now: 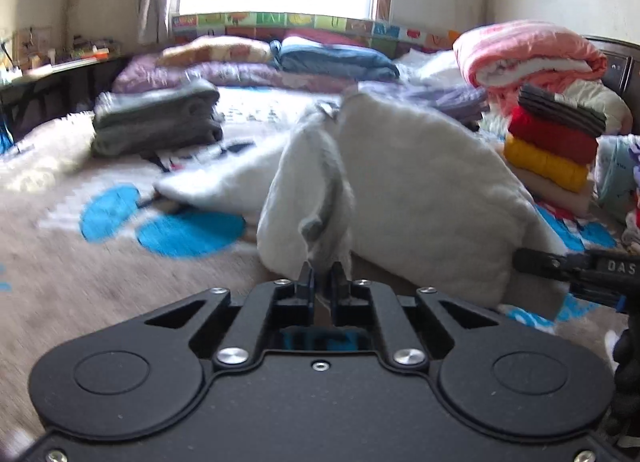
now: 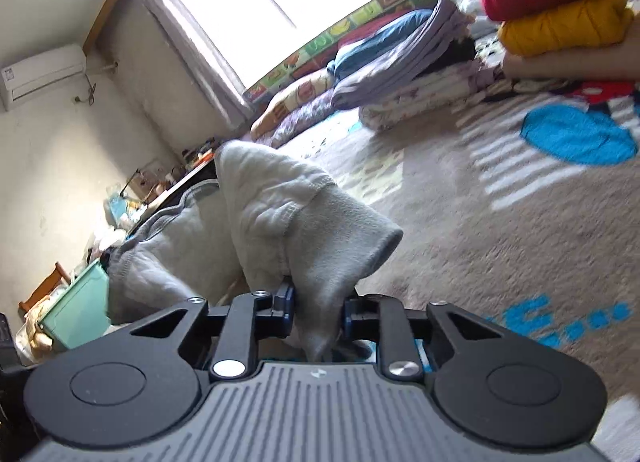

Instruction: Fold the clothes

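A light grey fleece garment (image 1: pixel 420 182) lies bunched on the bed, its pale inner side showing. My left gripper (image 1: pixel 322 274) is shut on a thin grey edge of it, which rises in a fold straight ahead. My right gripper (image 2: pixel 318 310) is shut on a thicker bunch of the same grey garment (image 2: pixel 304 222), with cloth draped over and between its fingers. In the left wrist view the right gripper (image 1: pixel 560 262) comes in from the right edge against the garment's lower right corner.
The bed cover (image 1: pixel 120 282) is beige with blue shapes. A folded dark grey stack (image 1: pixel 156 122) sits at left, a stack of striped, red, yellow and beige clothes (image 1: pixel 556 150) at right. Quilts and pillows (image 1: pixel 320 58) line the window side. A teal box (image 2: pixel 80 310) stands beside the bed.
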Motion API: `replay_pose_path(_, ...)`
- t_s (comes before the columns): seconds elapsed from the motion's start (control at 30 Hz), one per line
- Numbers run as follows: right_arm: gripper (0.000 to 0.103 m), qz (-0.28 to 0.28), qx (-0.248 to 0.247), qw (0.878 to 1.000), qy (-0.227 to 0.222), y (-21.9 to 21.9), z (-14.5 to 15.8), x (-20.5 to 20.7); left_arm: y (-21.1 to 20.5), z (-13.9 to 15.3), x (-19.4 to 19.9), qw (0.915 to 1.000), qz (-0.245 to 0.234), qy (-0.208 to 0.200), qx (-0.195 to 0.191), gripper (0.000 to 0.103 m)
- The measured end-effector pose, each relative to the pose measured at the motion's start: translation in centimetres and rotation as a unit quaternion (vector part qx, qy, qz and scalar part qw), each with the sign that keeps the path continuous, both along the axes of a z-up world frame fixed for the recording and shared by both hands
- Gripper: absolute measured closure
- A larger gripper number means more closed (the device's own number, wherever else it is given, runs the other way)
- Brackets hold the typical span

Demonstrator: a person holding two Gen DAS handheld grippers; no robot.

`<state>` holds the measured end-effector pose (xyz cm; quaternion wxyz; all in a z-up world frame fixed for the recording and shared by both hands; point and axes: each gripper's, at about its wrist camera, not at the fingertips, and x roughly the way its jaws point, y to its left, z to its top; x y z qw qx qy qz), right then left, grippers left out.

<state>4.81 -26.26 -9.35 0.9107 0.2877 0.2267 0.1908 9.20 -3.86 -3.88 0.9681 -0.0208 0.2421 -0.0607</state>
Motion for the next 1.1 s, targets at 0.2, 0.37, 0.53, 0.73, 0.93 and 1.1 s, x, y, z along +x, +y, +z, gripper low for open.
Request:
replay_pose_path(0.2, 0.083, -0.020, 0.009, 1.000, -0.009, -1.4, 0.4, 1.3, 3.1, 2.8, 2.4, 0.9994, 0.023, -0.025, -0.003, 0.099)
replay_pose_path(0.37, 0.083, -0.035, 0.005, 0.999, -0.007, -2.3, 0.1, 3.3, 5.2, 4.0, 5.4, 0.9986, 0.042, -0.031, -0.006, 0.099)
replay_pose_path(0.53, 0.069, -0.054, 0.007, 0.998, 0.020, -3.3, -0.8, 5.5, 6.4, 4.4, 9.2, 0.9980, 0.056, -0.028, 0.004, 0.099)
replay_pose_path(0.73, 0.052, -0.056, 0.011, 0.998, 0.038, -3.3, -1.4, 6.2, 7.4, 4.8, 12.7, 0.9957, 0.087, -0.031, 0.003, 0.074)
replay_pose_path(0.93, 0.040, -0.068, 0.043, 0.996, 0.038, -4.3, -1.3, 5.9, 8.6, 3.5, 13.0, 0.9928, 0.111, -0.031, -0.034, 0.040)
replay_pose_path(1.1, 0.038, -0.067, 0.058, 0.995, 0.048, -4.6, -1.7, 5.9, 9.9, 0.9, 14.3, 0.9869, 0.108, 0.012, -0.119, 0.038)
